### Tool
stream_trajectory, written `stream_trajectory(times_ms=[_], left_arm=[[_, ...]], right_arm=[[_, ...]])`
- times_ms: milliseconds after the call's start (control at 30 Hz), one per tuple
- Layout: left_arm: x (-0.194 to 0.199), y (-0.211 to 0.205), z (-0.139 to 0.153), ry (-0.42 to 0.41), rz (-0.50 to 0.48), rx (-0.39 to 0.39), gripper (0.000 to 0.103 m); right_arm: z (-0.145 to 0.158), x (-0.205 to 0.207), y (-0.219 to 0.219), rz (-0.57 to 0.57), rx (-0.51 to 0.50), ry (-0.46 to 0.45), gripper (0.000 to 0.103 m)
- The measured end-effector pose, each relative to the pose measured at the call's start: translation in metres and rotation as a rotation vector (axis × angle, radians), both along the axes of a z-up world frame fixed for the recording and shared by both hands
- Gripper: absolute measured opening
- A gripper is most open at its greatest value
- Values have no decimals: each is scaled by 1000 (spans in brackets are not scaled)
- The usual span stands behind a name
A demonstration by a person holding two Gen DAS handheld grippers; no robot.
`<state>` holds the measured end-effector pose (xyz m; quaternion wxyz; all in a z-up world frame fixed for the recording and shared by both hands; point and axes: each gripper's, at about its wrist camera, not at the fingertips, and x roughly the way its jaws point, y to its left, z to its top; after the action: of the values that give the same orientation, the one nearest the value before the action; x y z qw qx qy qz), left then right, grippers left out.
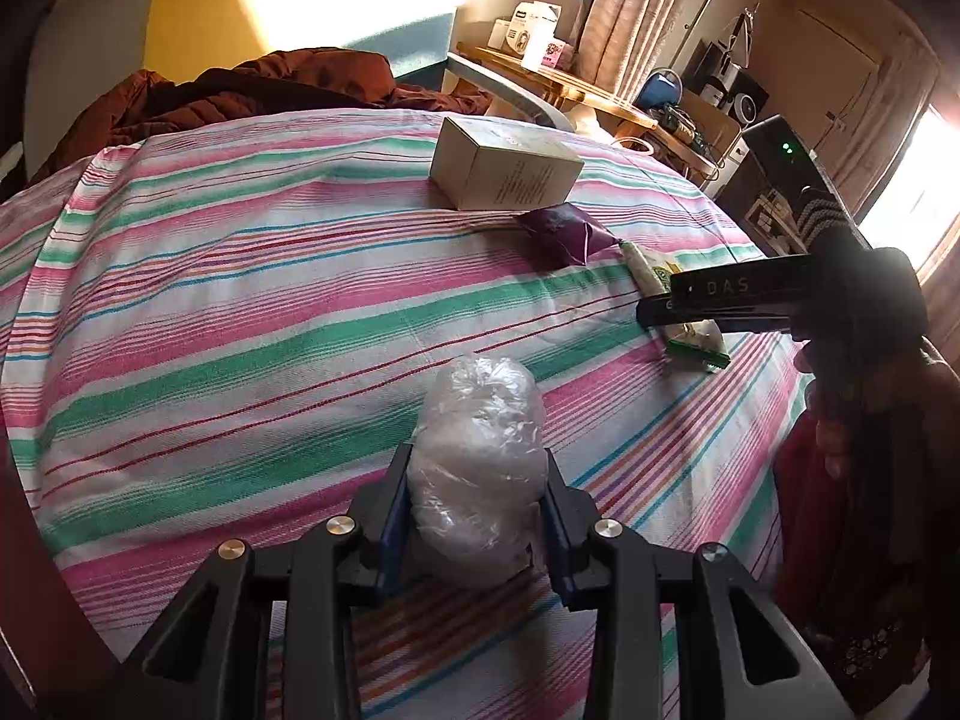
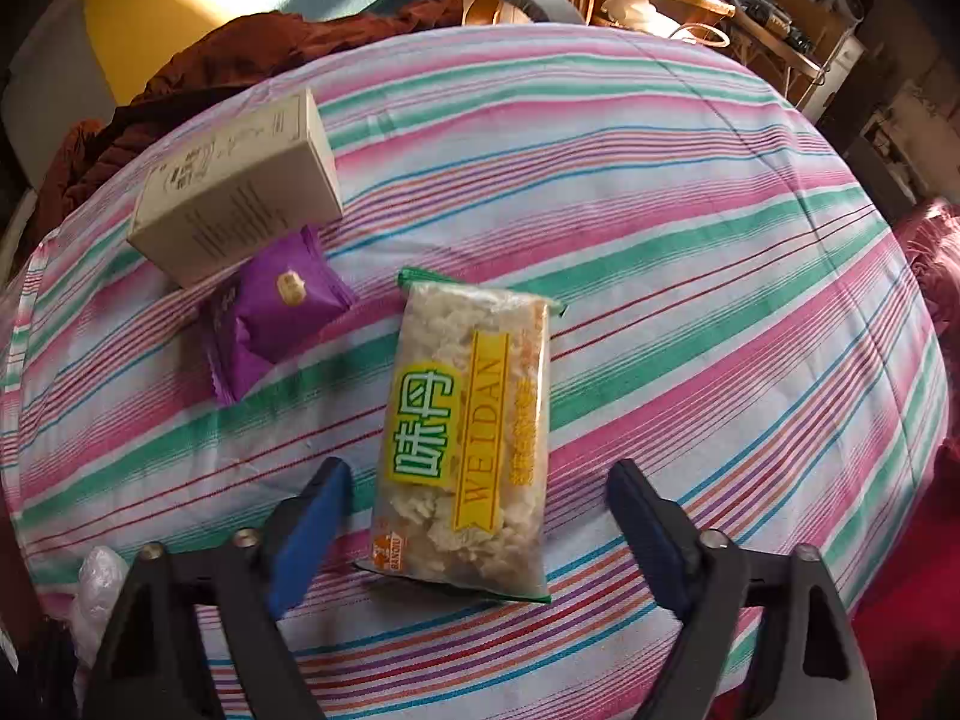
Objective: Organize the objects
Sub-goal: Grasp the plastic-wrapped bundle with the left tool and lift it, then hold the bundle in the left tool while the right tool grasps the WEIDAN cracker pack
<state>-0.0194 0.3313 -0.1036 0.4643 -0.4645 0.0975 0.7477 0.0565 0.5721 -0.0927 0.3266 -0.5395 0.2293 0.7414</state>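
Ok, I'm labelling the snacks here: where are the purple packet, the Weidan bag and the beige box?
purple packet (image 2: 273, 324), right wrist view, middle of wrapper.
Weidan bag (image 2: 465, 438), right wrist view, on its yellow label.
beige box (image 2: 240, 192), right wrist view, printed side face.

The right hand-held gripper (image 2: 474, 516), jaws spread, straddles a Weidan snack packet (image 2: 468, 438) on striped cloth (image 2: 690, 276).

A crumpled clear plastic-wrapped white bundle (image 1: 477, 468) lies on the striped bedsheet (image 1: 240, 300). Beyond it, in a row: a beige cardboard box (image 2: 237, 189), a purple snack packet (image 2: 273, 324), and a clear green-edged snack bag (image 2: 465, 438).
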Motion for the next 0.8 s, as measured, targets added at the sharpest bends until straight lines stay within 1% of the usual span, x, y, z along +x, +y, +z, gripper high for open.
stream_trajectory(times_ms=[33, 67, 100, 233, 367, 467, 567, 667, 733, 800], left_arm=[[1, -1, 1, 1, 3, -5, 36], [4, -2, 2, 12, -1, -14, 36], [7, -4, 3, 27, -7, -21, 36], [17, -16, 8, 66, 10, -45, 36], [28, -34, 21, 108, 26, -52, 36], [32, -50, 37, 143, 56, -41, 36], [34, -67, 58, 200, 92, -17, 37], [33, -84, 75, 240, 132, 5, 37], [34, -95, 83, 281, 153, 4, 37], [33, -105, 89, 296, 172, 10, 37]], right_arm=[[3, 0, -2, 14, 14, 9, 60], [6, 0, -4, 27, 15, 28, 51], [8, 1, -4, 31, 22, 35, 48], [10, 10, 2, 6, -9, 63, 46], [18, 20, 13, -57, -19, 133, 46], [27, 22, 18, -91, -21, 187, 46], [33, 17, 15, -81, -20, 239, 46], [39, 18, 9, -58, -11, 280, 46], [44, 22, 1, -45, -7, 301, 46], [49, 25, -4, -35, -5, 322, 46]])
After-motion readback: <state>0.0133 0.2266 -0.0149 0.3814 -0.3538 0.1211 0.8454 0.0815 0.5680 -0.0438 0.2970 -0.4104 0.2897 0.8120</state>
